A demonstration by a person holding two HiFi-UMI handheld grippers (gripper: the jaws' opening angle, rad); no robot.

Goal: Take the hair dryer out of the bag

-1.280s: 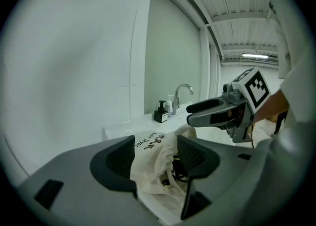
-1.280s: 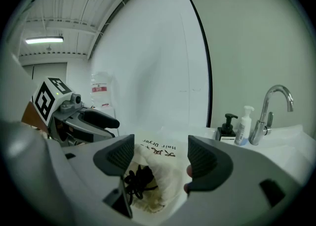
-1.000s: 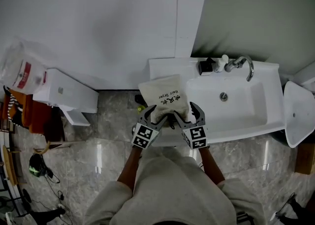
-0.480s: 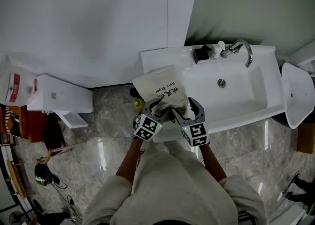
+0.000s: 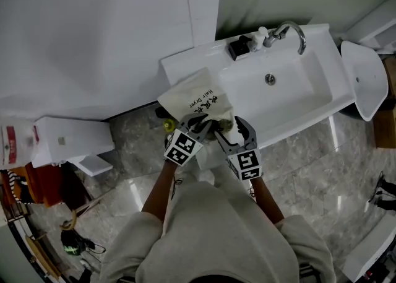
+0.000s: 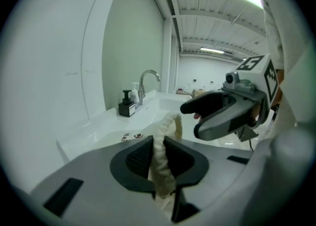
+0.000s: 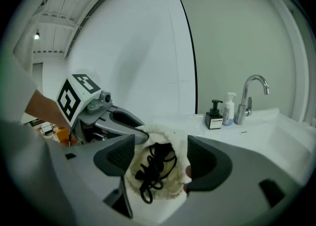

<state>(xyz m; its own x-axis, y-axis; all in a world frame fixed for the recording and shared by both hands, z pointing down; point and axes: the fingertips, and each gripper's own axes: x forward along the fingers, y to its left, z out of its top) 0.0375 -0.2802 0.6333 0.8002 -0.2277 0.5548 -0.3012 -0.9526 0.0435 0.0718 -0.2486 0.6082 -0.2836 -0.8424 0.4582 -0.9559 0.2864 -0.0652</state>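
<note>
Bag [image 5: 197, 98] of cream cloth, lying on white table [image 5: 178, 67] beside sink [image 5: 291, 99], mouth toward person.
Left tool [image 6: 159, 152]: jaws closing, fold of bag rim pinched between pads. Right tool [image 7: 160, 157]: jaws apart, either side of open bag mouth, not pressing. Hair dryer inside bag, showing only as black cord [image 7: 154, 168] coiled at mouth. Soap bottle [image 5: 239, 46] near faucet [image 5: 291, 28].
</note>
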